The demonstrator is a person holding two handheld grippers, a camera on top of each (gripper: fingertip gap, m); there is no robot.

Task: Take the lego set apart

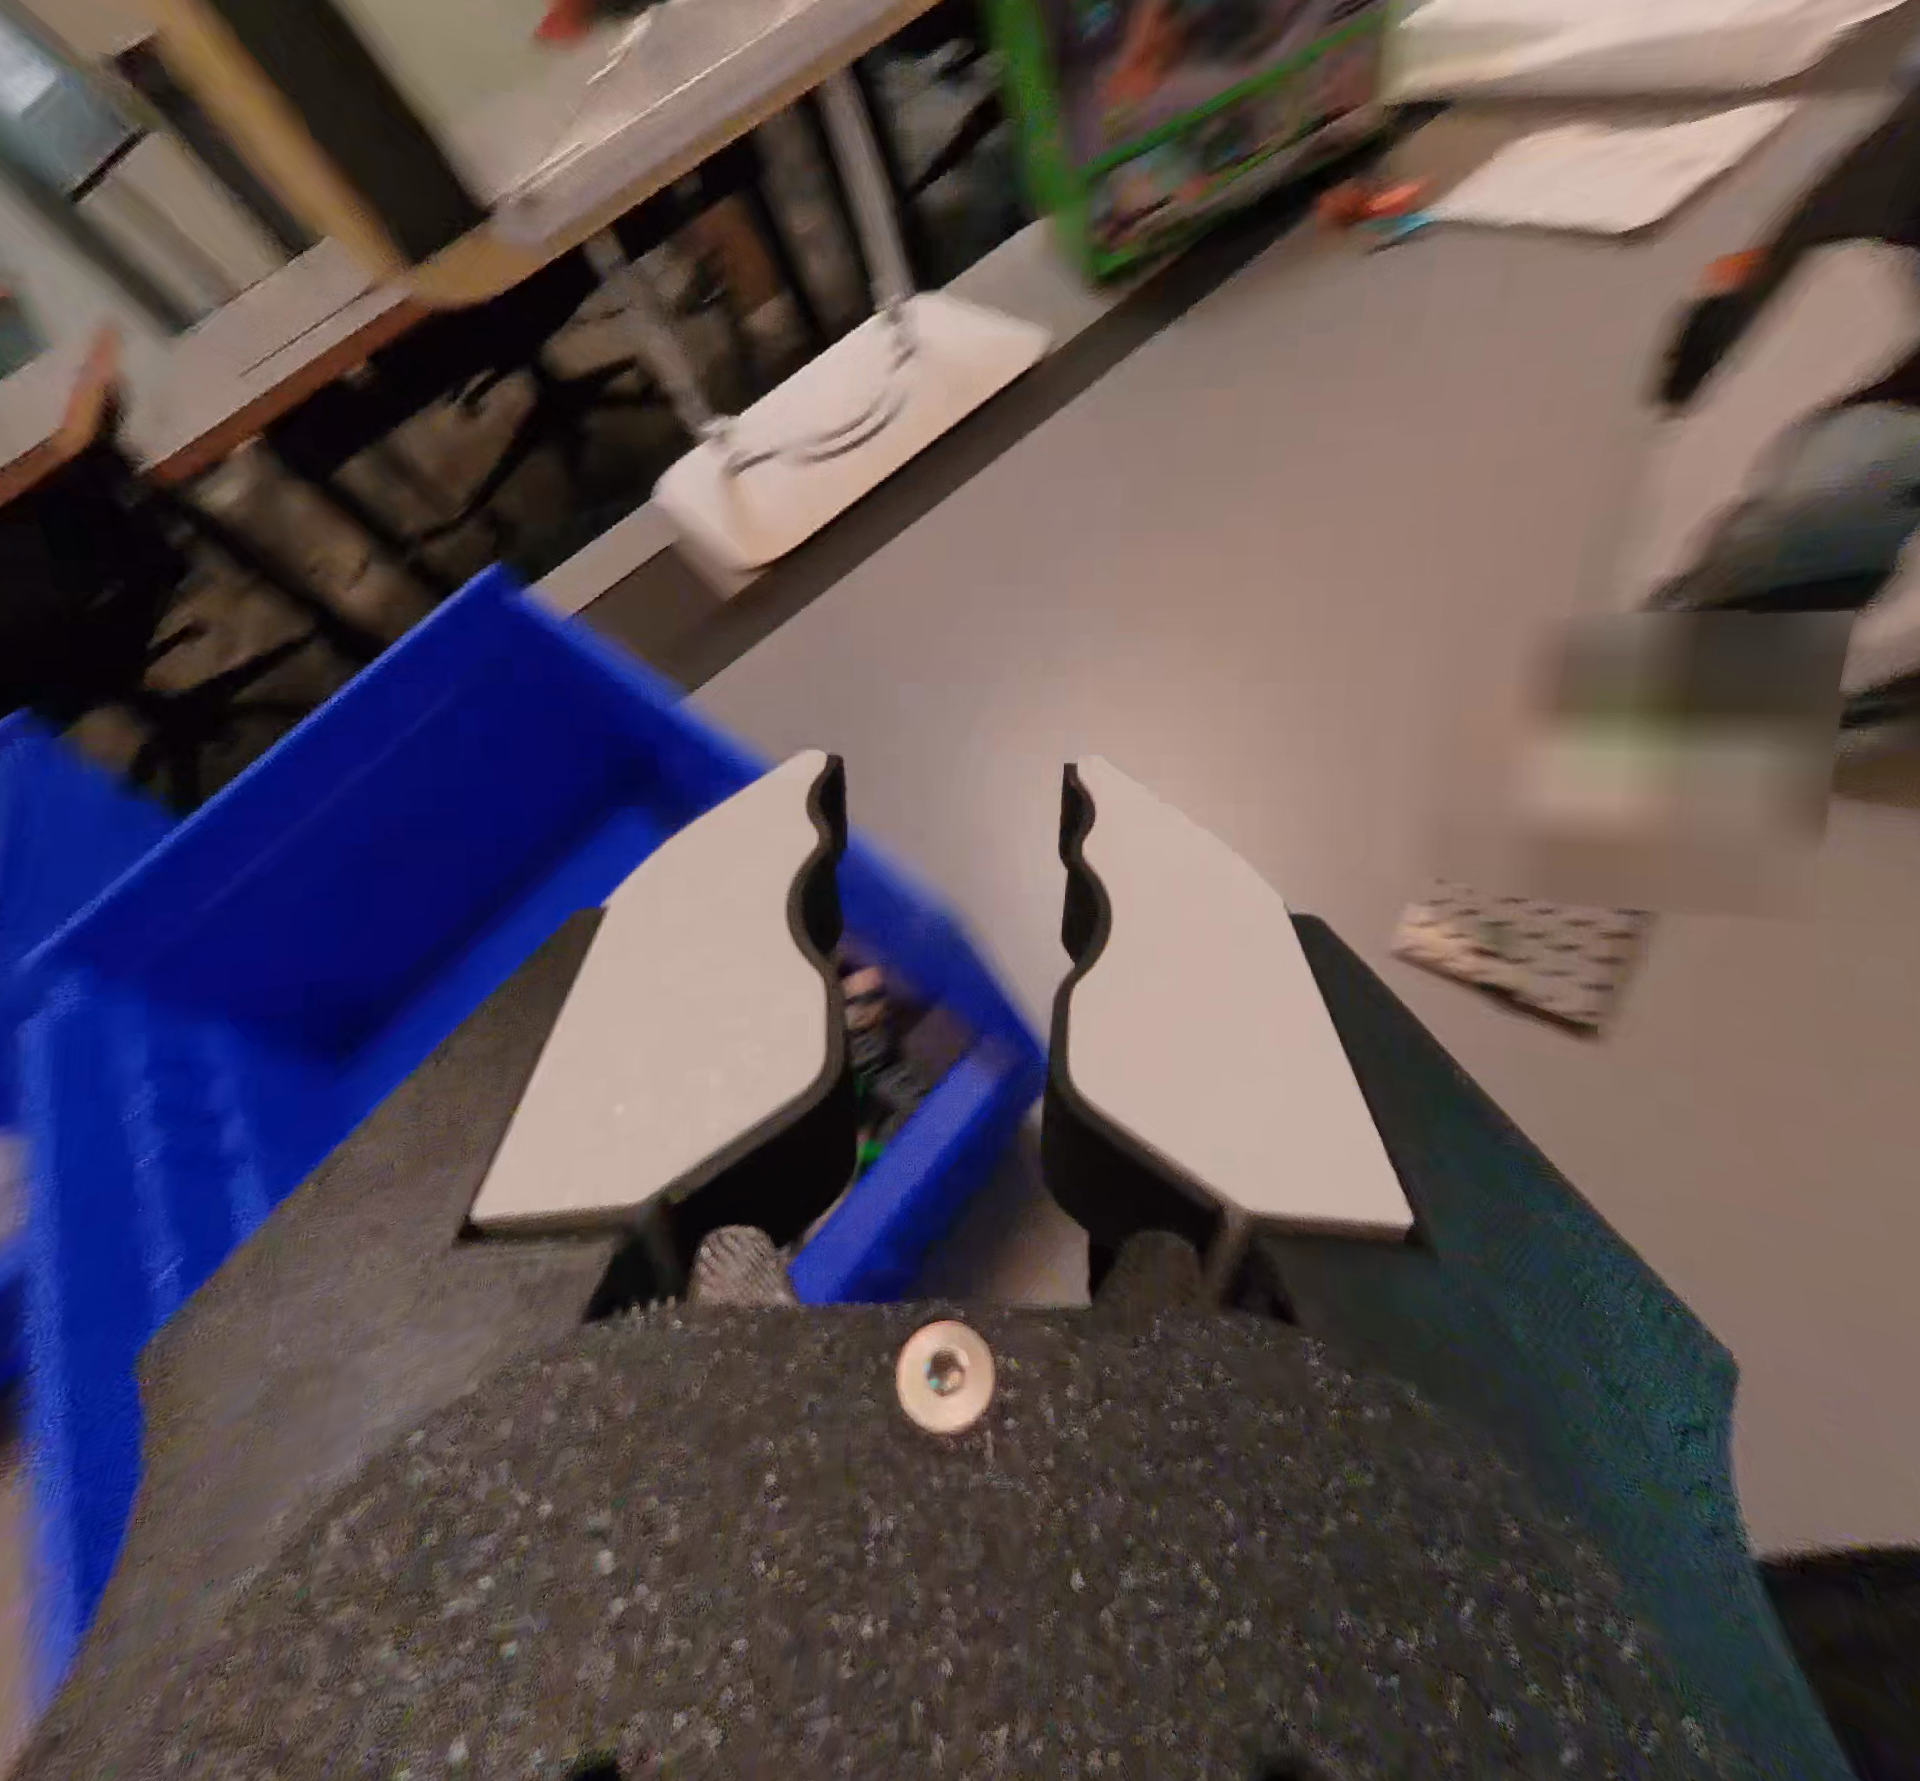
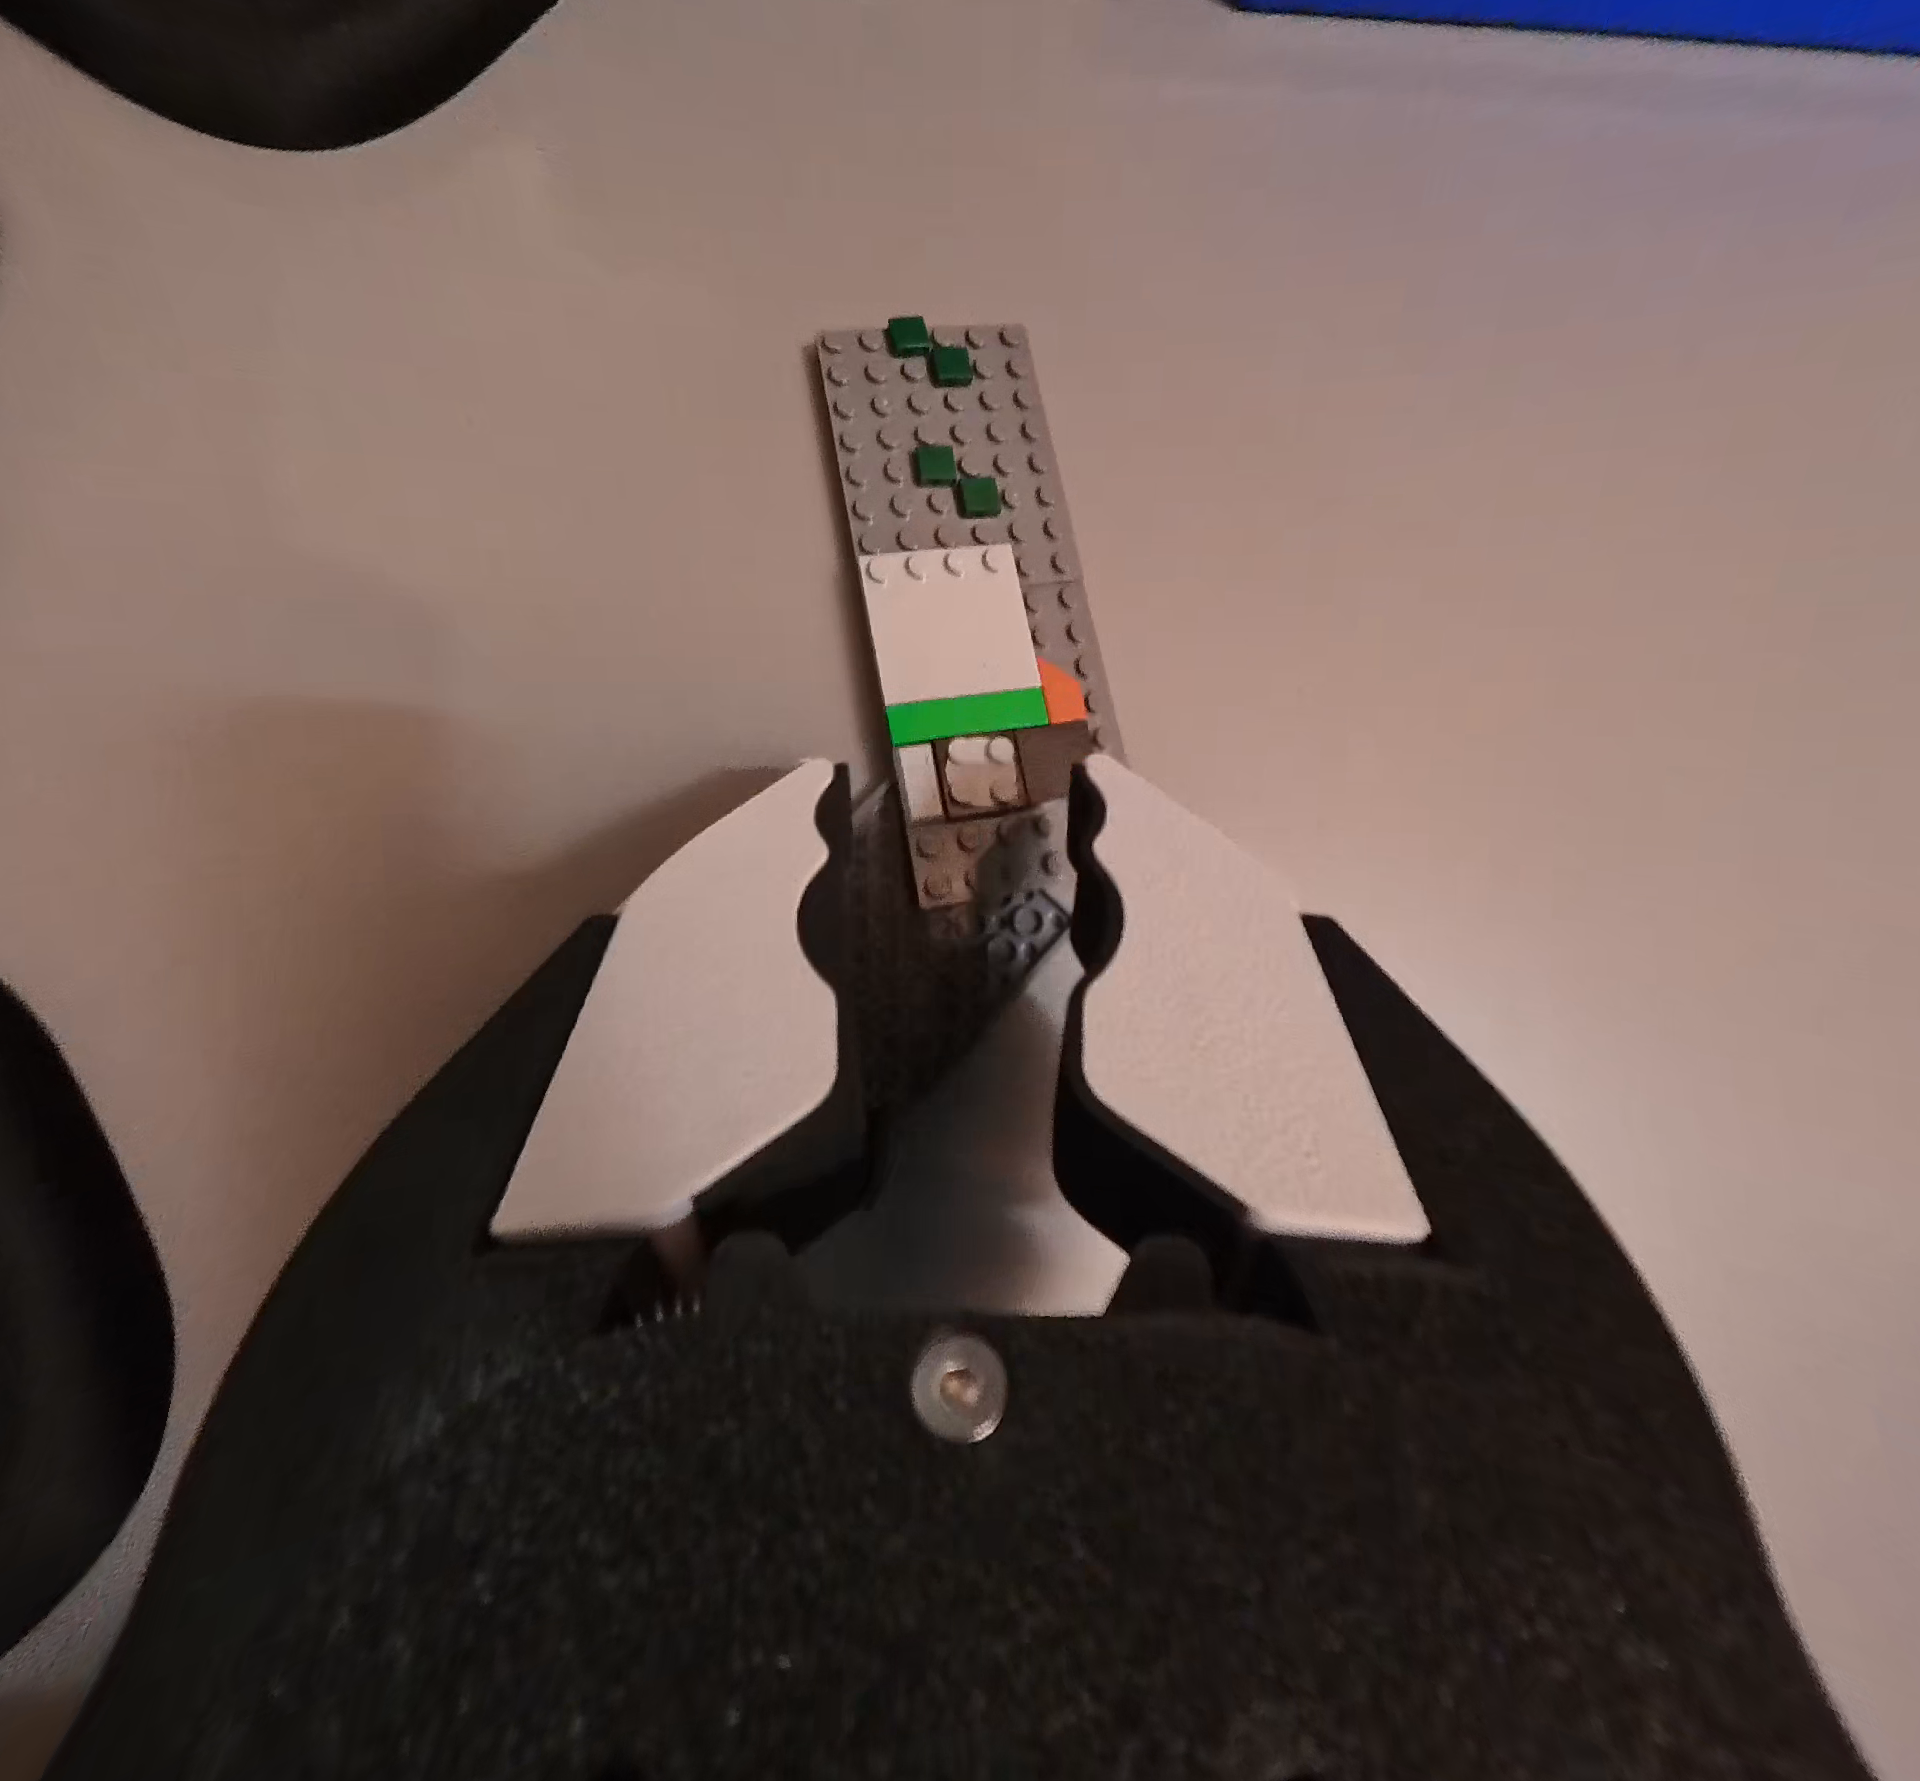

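Right claw (image 2: 961, 775) grips grey lego plate's (image 2: 940, 443) near end; left claw (image 1: 945, 775) gapes empty (over blue bin (image 1: 343, 858)); steady plate, peel white slab (image 2: 951, 625) upward.

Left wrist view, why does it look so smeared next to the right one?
Left wrist view: motion blur streaks the blue bin, the shelves and the far table, while the left gripper itself stays crisp. Right wrist view: mostly sharp, the lego plate shows its studs clearly under soft, warm light.
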